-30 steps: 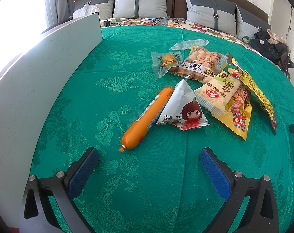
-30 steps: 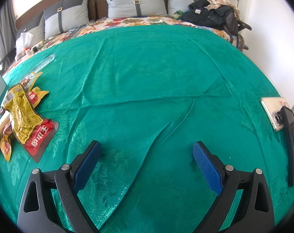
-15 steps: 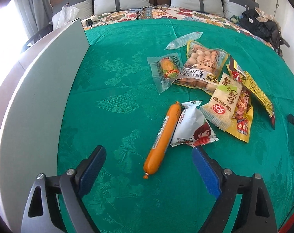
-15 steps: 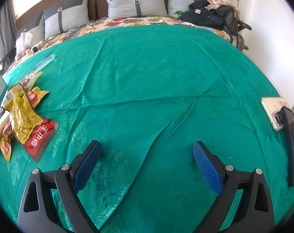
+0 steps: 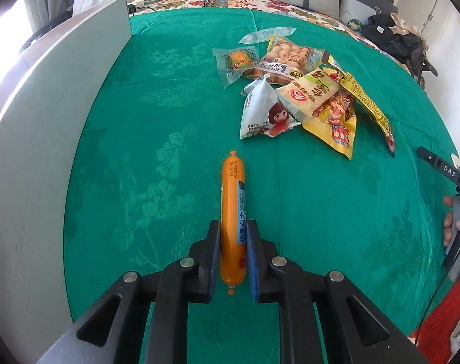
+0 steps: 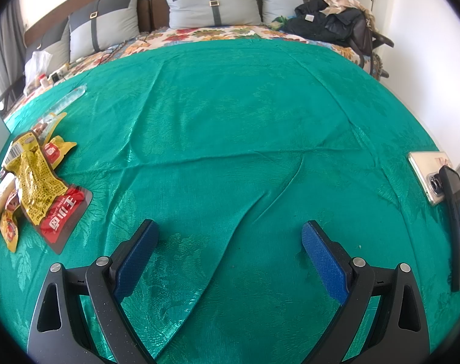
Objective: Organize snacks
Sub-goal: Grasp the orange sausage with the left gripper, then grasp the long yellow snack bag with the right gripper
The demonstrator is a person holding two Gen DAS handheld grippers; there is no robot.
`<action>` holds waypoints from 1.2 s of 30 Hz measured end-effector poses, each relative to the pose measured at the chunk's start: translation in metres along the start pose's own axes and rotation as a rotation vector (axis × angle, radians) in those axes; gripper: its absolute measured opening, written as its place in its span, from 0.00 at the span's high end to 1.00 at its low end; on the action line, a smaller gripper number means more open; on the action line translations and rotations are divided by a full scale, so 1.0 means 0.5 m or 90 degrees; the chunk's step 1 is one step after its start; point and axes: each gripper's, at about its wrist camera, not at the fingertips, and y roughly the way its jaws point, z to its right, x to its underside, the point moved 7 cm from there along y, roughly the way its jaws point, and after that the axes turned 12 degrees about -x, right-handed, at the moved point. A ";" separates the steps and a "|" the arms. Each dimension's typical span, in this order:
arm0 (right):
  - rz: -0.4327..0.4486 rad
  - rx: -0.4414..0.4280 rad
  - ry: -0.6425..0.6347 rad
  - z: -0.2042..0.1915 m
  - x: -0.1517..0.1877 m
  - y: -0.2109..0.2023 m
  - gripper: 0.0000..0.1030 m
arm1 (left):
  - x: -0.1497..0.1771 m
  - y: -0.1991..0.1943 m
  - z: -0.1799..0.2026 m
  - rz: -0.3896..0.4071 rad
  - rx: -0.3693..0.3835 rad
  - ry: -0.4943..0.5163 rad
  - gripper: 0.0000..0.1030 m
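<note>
My left gripper [image 5: 232, 227] is shut on an orange sausage stick [image 5: 233, 191] and holds it pointing forward over the green bedspread [image 5: 157, 115]. Ahead to the right lies a heap of snack packets: a white triangular pouch with a cartoon girl [image 5: 264, 112], a cream cracker pack [image 5: 311, 94], a yellow packet [image 5: 336, 124], a bag of round balls [image 5: 287, 57] and a small clear pack [image 5: 237, 62]. My right gripper [image 6: 230, 236] is open and empty above bare bedspread; the yellow-and-red packet [image 6: 41, 185] lies at its far left.
A tall grey panel [image 5: 38, 127] stands along the left. A phone [image 6: 427, 176] and a dark device [image 6: 457, 224] lie at the right edge. Pillows [image 6: 211, 3] and a dark jacket [image 6: 330, 21] lie at the head of the bed.
My left gripper closed on the sausage stick and lifted it away from the heap toward the camera. The right gripper has not moved.
</note>
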 end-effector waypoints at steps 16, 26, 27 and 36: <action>0.070 -0.265 -0.094 -0.157 0.015 -0.095 0.08 | 0.014 -0.003 -0.001 0.063 0.010 -0.021 0.85; -0.190 -0.191 -0.356 -0.384 -0.046 0.108 0.53 | 0.065 -0.022 -0.033 0.072 0.066 -0.048 0.85; -0.194 -0.188 -0.354 -0.384 -0.051 0.112 0.53 | 0.069 -0.024 -0.035 0.072 0.071 -0.048 0.85; -0.200 -0.411 0.061 -0.258 -0.044 0.002 0.73 | 0.076 -0.039 -0.030 0.077 0.134 -0.071 0.85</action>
